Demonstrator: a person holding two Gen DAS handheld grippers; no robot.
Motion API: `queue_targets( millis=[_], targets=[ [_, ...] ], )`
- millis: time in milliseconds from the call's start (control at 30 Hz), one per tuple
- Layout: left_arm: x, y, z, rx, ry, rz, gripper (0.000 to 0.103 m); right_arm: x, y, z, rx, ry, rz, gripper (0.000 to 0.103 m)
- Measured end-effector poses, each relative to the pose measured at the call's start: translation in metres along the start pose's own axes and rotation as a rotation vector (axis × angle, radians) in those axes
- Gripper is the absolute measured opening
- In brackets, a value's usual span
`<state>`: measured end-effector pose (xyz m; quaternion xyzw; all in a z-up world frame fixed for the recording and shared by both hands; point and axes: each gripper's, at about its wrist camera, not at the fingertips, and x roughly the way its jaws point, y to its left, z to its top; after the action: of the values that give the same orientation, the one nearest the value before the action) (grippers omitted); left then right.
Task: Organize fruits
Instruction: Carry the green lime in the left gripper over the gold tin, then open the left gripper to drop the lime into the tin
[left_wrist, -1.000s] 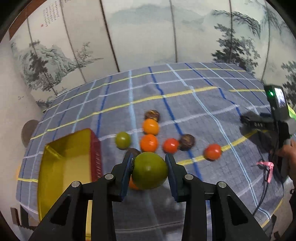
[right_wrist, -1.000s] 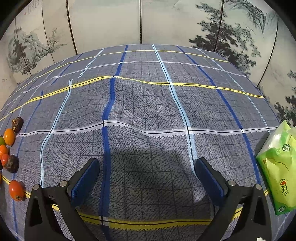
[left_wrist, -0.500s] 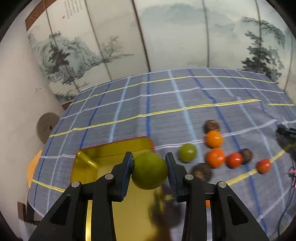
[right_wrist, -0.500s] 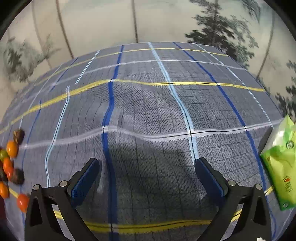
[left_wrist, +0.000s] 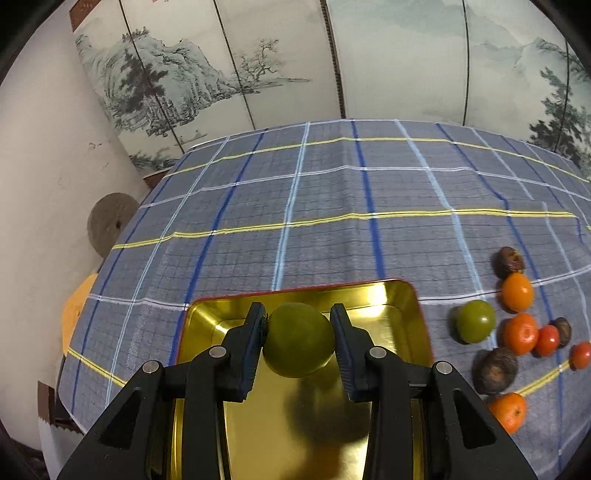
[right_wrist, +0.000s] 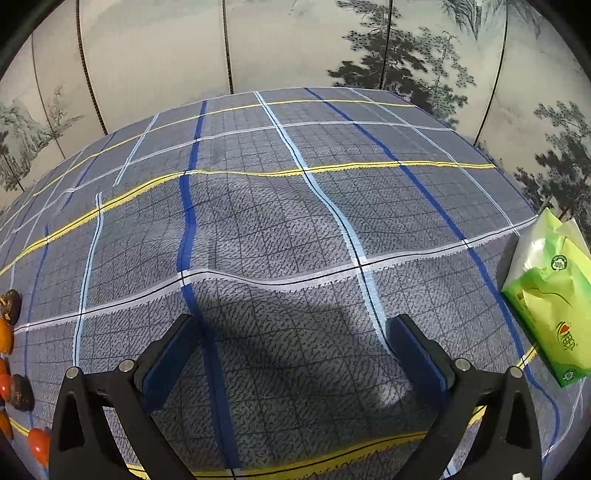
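Left gripper (left_wrist: 298, 338), clamped on the green fruit (left_wrist: 297, 339), now hangs over the gold tray (left_wrist: 388, 295); you lower before releasing, right gripper (right_wrist: 293, 354) gaping empty.

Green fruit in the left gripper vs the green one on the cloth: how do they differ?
The held green fruit is clamped in the left gripper above the gold tray; the loose green fruit rests on the checked tablecloth, right of the tray. The held one stands alone there; the loose one lies beside the orange, red and brown fruits. The held one looks bigger, perhaps only from being nearer the camera. Both are round, smooth and olive-green.
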<state>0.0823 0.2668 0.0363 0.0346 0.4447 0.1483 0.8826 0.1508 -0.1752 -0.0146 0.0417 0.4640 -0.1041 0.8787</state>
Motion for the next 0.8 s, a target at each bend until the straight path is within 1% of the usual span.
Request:
queue_targets(
  millis=[100,367,667,767,800],
  targets=[
    [0.008,0.008,0.002,-0.015,0.015,-0.003,0.037,0.0,-0.001,0.001,0.002,-0.003,0.002,0.103],
    [0.026,0.02,0.001,-0.021,0.048,0.027,0.038,0.0,-0.002,0.0,0.002,-0.006,0.003,0.103],
    [0.038,0.028,0.002,-0.041,0.081,0.046,0.039,0.0,-0.002,0.0,0.0,-0.007,-0.002,0.103],
    [0.043,0.031,0.002,-0.053,0.094,0.054,0.046,0.0,-0.002,0.0,0.004,-0.008,-0.002,0.103],
    [0.042,0.033,0.002,-0.057,0.092,0.056,0.054,0.0,-0.003,0.0,0.004,-0.009,-0.002,0.103]
  ],
)
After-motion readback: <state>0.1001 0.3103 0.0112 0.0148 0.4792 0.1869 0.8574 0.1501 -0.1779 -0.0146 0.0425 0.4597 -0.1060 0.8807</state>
